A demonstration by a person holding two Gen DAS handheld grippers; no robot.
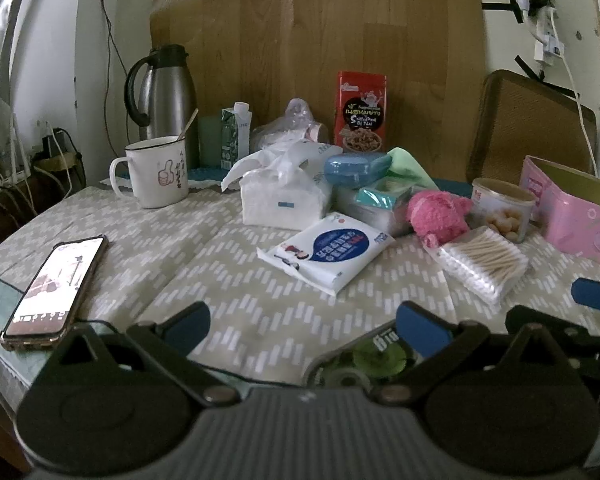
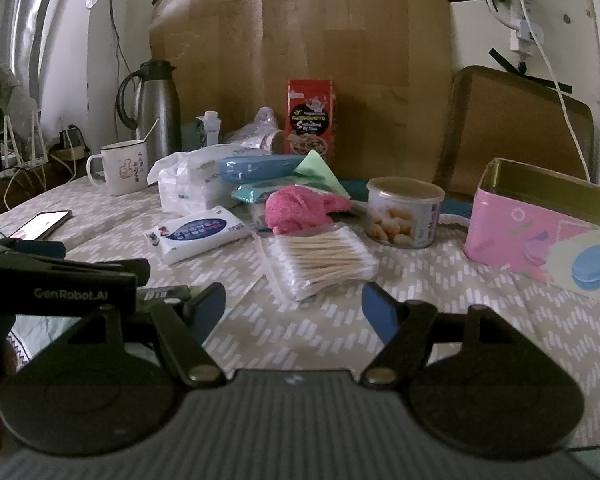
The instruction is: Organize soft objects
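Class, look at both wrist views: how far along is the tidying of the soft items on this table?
Nothing looks done: the open pink tin box shows nothing inside from here. In hand: nothing, as the left gripper and right gripper are both open and empty. Left: the fluffy pink plush toy, white tissue pack and clear bag of cotton swabs lie loose on the tablecloth.

Left gripper (image 1: 304,322) hung low and angled slightly downward, its blue-padded fingers (image 1: 420,326) spread wide with nothing between them. Right gripper (image 2: 294,312) sat at a similar shallow downward tilt, fingers (image 2: 378,314) likewise well apart and empty. The two were side by side and close: each one's black frame showed at the edge of the other's view.
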